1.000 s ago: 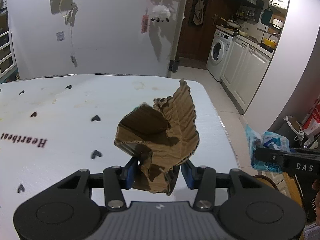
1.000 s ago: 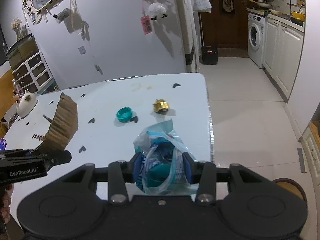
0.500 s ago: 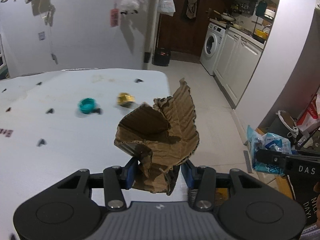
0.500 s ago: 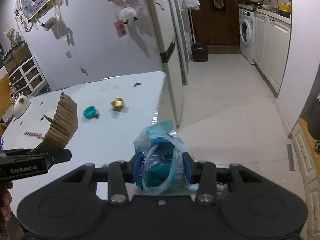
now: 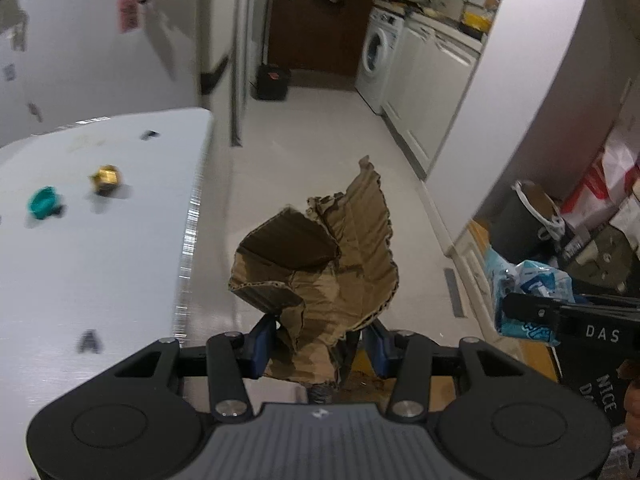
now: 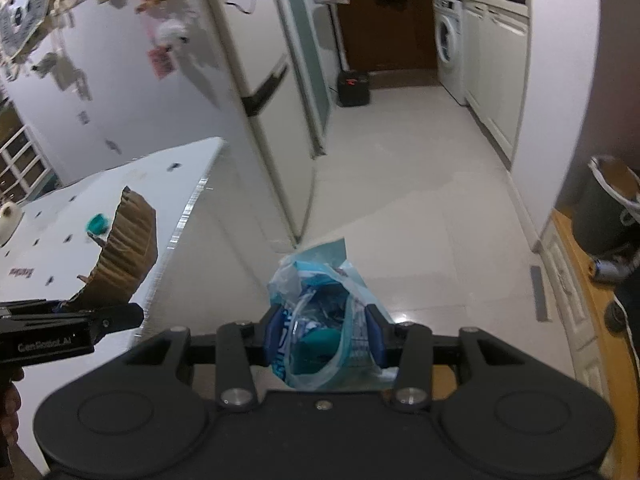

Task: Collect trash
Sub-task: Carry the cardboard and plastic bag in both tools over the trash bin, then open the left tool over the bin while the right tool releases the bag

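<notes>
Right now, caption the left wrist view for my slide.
Left hand-held gripper carries torn cardboard off the white table toward the bin.

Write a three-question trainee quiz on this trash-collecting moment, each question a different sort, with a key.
1. True or false: the left gripper is shut on a torn piece of cardboard.
2. Multiple choice: what does the right gripper hold? A) a teal cap B) a blue and clear plastic wrapper C) a gold ball
3. Fill in: two small items lie on the white table, the teal cap and a crumpled ____ wrapper.

Key
1. True: the pads press on the cardboard from both sides.
2. B: the plastic wrapper sits between its pads.
3. Gold: the gold wrapper lies beside the cap.
</notes>
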